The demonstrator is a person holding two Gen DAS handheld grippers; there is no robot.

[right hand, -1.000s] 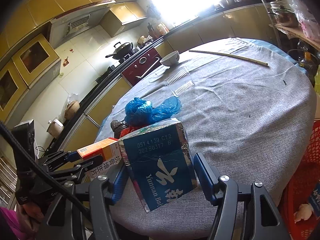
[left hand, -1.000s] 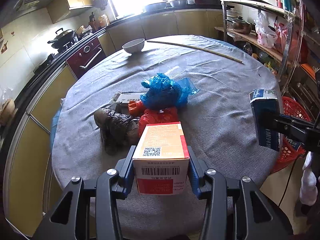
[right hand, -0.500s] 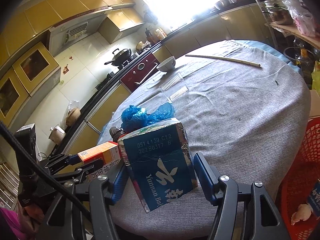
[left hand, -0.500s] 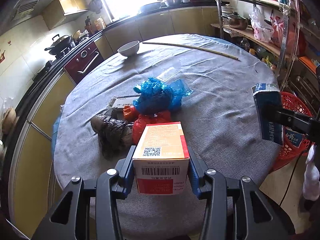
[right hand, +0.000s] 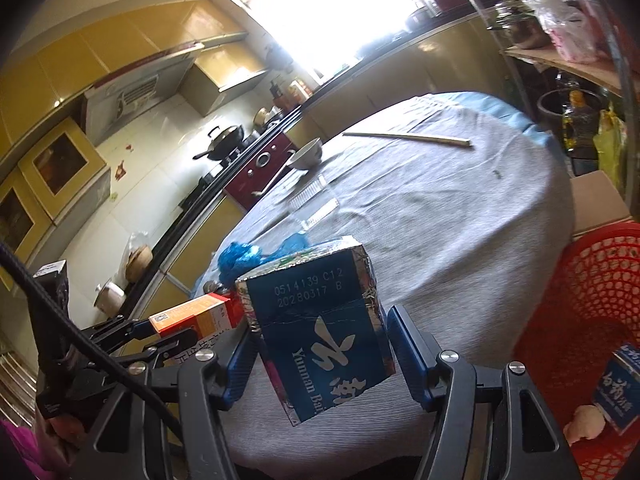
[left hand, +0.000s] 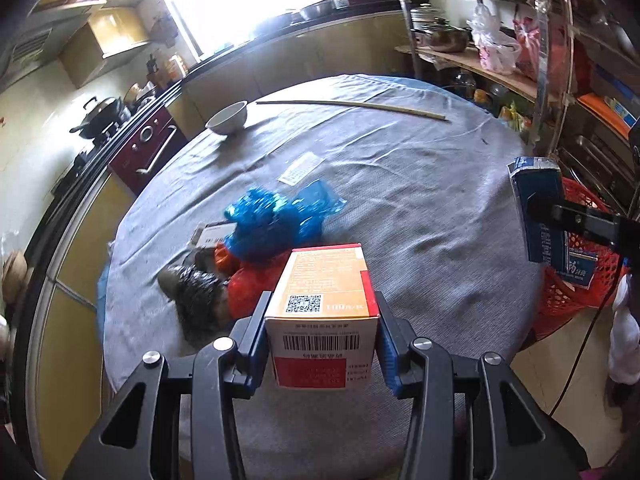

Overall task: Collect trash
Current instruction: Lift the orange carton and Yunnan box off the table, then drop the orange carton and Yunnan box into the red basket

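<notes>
My left gripper (left hand: pixel 320 328) is shut on an orange and white box (left hand: pixel 322 312) with a barcode, held above the near edge of the round grey table (left hand: pixel 420 200). My right gripper (right hand: pixel 320 344) is shut on a blue carton (right hand: pixel 320 328) with silver edges; it also shows at the right of the left wrist view as the blue carton (left hand: pixel 538 208), over a red basket (left hand: pixel 580 280). The orange box (right hand: pixel 192 318) appears low left in the right wrist view. A blue plastic bag (left hand: pixel 276 220), a red bag (left hand: pixel 250 284) and a dark bag (left hand: pixel 198 292) lie heaped on the table.
A white bowl (left hand: pixel 227 118) and a long stick (left hand: pixel 352 106) lie at the table's far side. The red basket (right hand: pixel 592 320) beside the table holds a small blue carton (right hand: pixel 620 388). A metal shelf rack (left hand: pixel 520 40) stands right, a stove with a wok (left hand: pixel 100 116) left.
Both grippers have drifted along the near side of the table with their boxes still held. The blue carton now sits over the red basket in the left wrist view.
</notes>
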